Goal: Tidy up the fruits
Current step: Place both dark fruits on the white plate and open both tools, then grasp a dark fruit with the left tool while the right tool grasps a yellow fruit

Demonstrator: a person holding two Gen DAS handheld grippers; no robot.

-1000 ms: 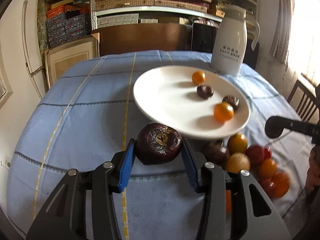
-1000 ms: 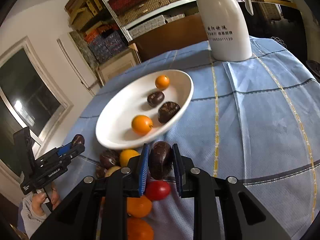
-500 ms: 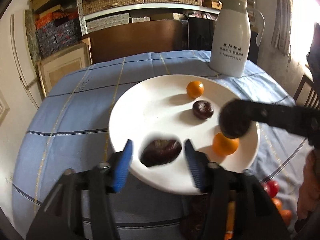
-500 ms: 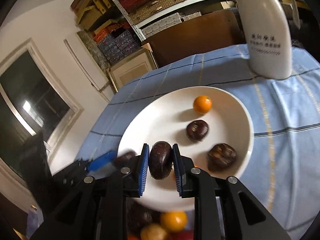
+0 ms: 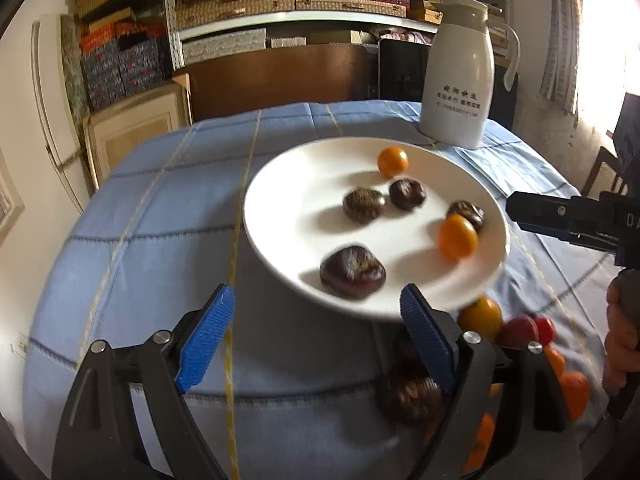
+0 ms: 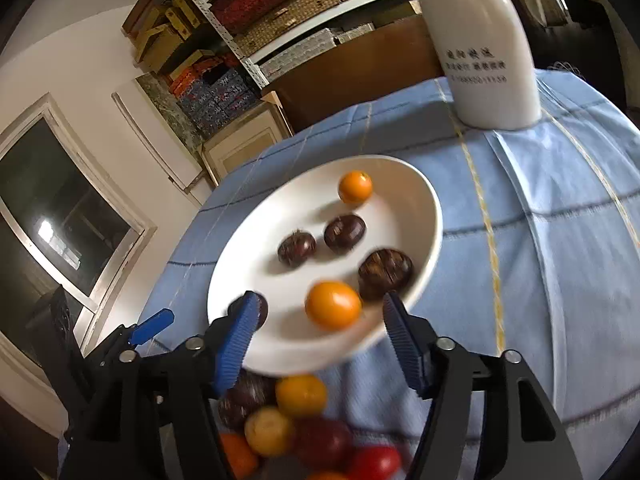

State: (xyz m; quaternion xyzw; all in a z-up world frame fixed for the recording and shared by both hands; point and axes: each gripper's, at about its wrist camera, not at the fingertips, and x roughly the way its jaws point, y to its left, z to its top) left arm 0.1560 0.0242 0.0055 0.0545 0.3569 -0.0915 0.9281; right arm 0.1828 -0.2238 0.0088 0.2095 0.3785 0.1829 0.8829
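Both claws spread wide, holding nothing: left gripper [image 5: 316, 316], right gripper [image 6: 320, 332]. White plate [image 5: 288, 208] mid-table carries four dark fruits and two orange ones. Loose fruit pile [image 6: 296, 428] (blurred) touches the plate's near rim, toward the table's near edge.

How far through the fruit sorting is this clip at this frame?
Partway. Done: the white plate holds six fruits, four dark brown ones and two orange ones. In hand: nothing; the left gripper and the right gripper are both open and empty. Left: the loose pile of fruit on the blue tablecloth beside the plate.
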